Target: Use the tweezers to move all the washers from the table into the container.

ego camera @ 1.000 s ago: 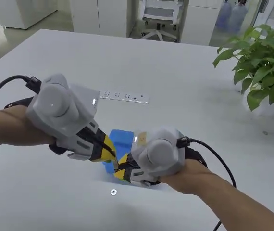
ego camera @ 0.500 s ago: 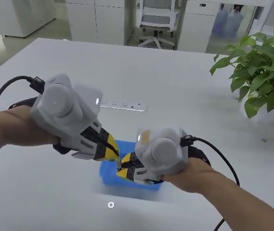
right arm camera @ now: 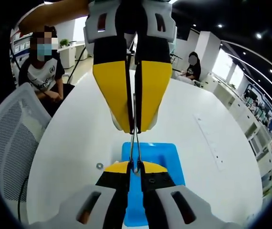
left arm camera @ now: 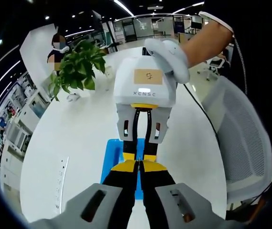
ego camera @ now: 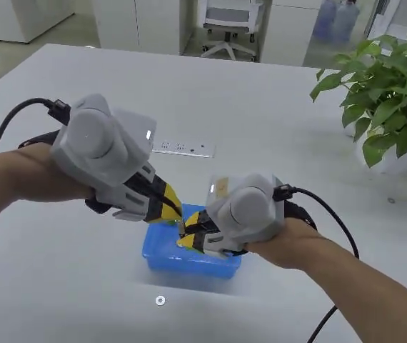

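The blue container (ego camera: 189, 261) sits on the white table (ego camera: 275, 121), and its floor (right arm camera: 158, 158) looks bare where it shows. One washer (ego camera: 160, 301) lies on the table just in front of it, also visible as a small ring, the washer (right arm camera: 99, 166). The thin metal tweezers (right arm camera: 134, 136) span between both grippers above the container. My left gripper (ego camera: 177, 213) is shut on their upper part. My right gripper (ego camera: 187, 239) faces it tip to tip and is shut on their lower end. In the left gripper view the tweezers (left arm camera: 137, 149) run straight into the right gripper's jaws.
A white power strip (ego camera: 182, 148) lies behind the grippers. A potted plant (ego camera: 385, 86) stands at the right edge. Cables trail from both grippers. An office chair (ego camera: 226, 21) stands beyond the table, and a mesh chair (right arm camera: 7, 138) beside it. People sit in the background.
The head camera has shifted, so more of the container shows. Both grippers have stayed tip to tip and now hang over the container's middle. The washer has not moved.
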